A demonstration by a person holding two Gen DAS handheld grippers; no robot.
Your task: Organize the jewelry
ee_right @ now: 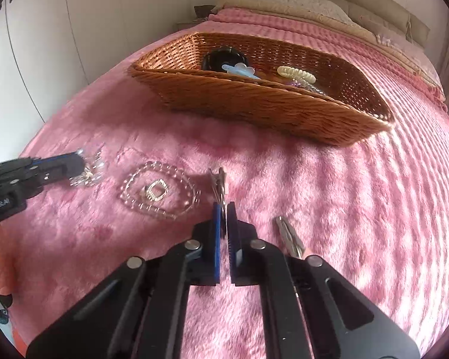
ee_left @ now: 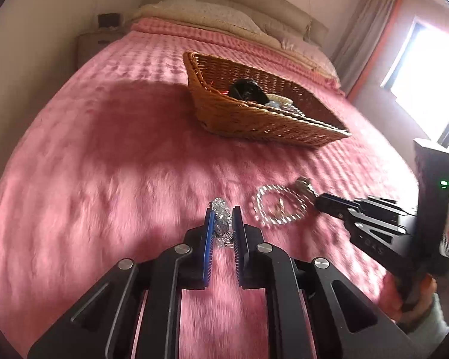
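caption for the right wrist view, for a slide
Right gripper pinches a metal hair clip on the pink blanket, beside a beaded bracelet, wicker basket beyond.

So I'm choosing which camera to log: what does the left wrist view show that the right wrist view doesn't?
Only the left wrist view: the window.
Only the right wrist view: a metal hair clip lying on the blanket, and a pale spiral hair tie in the basket.
Both: the wicker basket, the pearl bracelet, the crystal piece in the left gripper, and the pink blanket.
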